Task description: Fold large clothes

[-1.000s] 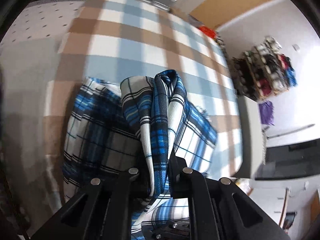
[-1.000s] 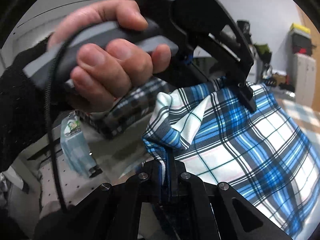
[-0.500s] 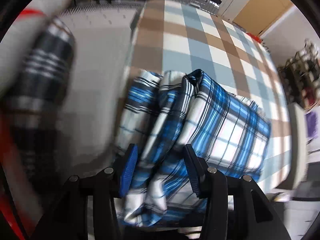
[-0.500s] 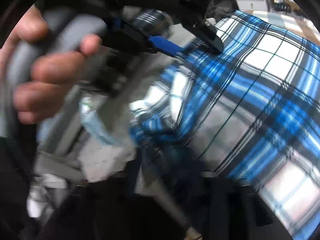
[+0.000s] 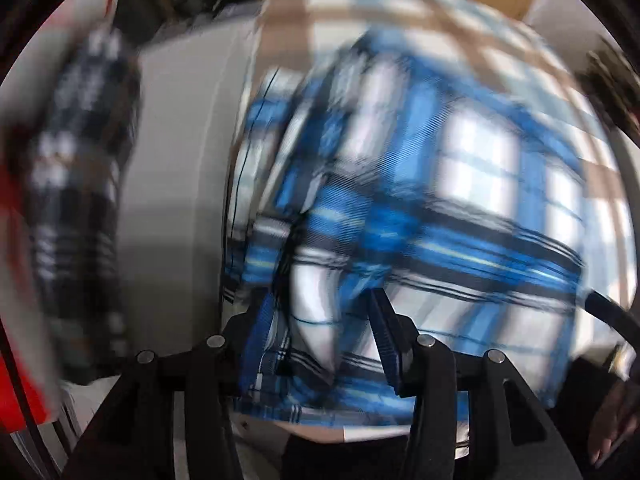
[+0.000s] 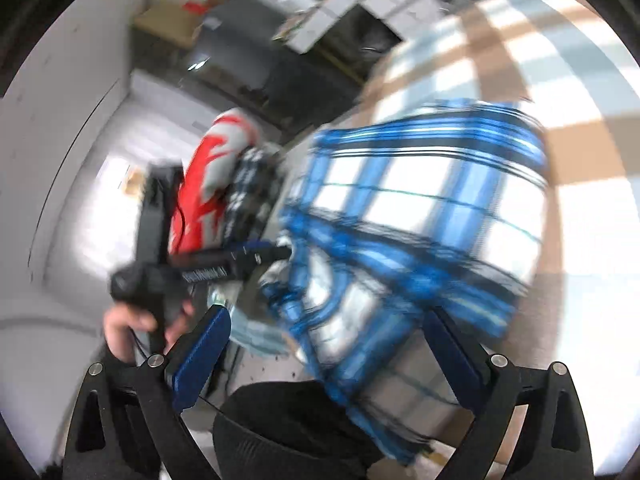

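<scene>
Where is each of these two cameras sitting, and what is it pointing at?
Left wrist: rides the left gripper, looking down its open fingers at the blue plaid garment on the checked cover.
Right wrist: rides the right gripper, open, facing the same garment; the person's left hand shows.
Shared: the garment and the checked cover.

Both wrist views close over the plaid shirt [image 5: 460,200], shared.

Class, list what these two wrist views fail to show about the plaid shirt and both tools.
- Left wrist view: plaid shirt smeared by motion blur; folds unreadable.
- Left tool: open, but cloth contact unclear.
- Right wrist view: right tool open; shirt's lower edge hidden behind a dark shape.
- Printed label on the other tool's body: blurred.
</scene>
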`<action>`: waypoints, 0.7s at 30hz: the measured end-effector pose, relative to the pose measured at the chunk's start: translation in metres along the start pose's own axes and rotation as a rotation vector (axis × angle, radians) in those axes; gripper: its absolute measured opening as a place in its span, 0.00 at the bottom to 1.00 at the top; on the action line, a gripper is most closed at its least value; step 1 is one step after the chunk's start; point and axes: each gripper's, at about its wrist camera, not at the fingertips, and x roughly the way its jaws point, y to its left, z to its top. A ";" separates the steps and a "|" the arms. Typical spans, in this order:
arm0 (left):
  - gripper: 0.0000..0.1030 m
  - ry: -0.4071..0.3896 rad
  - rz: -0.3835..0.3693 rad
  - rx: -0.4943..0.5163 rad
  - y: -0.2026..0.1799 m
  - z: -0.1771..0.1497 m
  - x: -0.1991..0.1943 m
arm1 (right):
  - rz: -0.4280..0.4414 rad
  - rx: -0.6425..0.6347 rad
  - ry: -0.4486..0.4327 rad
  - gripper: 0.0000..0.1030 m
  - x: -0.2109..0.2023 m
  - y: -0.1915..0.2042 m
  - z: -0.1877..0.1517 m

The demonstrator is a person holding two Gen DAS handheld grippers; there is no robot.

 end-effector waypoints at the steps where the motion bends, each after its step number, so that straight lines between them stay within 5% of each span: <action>1: 0.48 0.030 -0.031 -0.044 0.008 0.003 0.013 | -0.015 0.014 -0.005 0.96 -0.002 -0.004 0.002; 3: 0.59 0.041 -0.054 -0.110 0.019 0.006 0.023 | -0.069 0.030 -0.007 0.96 -0.003 -0.010 0.002; 8: 0.59 -0.006 -0.028 -0.098 0.019 0.011 0.002 | -0.171 0.066 0.007 0.96 -0.007 -0.030 0.002; 14: 0.59 -0.136 -0.226 -0.049 -0.003 0.059 -0.042 | -0.117 0.164 -0.005 0.96 -0.008 -0.055 0.010; 16: 0.59 -0.098 -0.294 -0.057 -0.011 0.080 -0.031 | -0.095 0.188 -0.027 0.96 -0.009 -0.058 0.010; 21: 0.66 0.021 -0.287 -0.081 -0.014 0.094 0.028 | -0.094 0.214 -0.003 0.97 -0.003 -0.064 0.004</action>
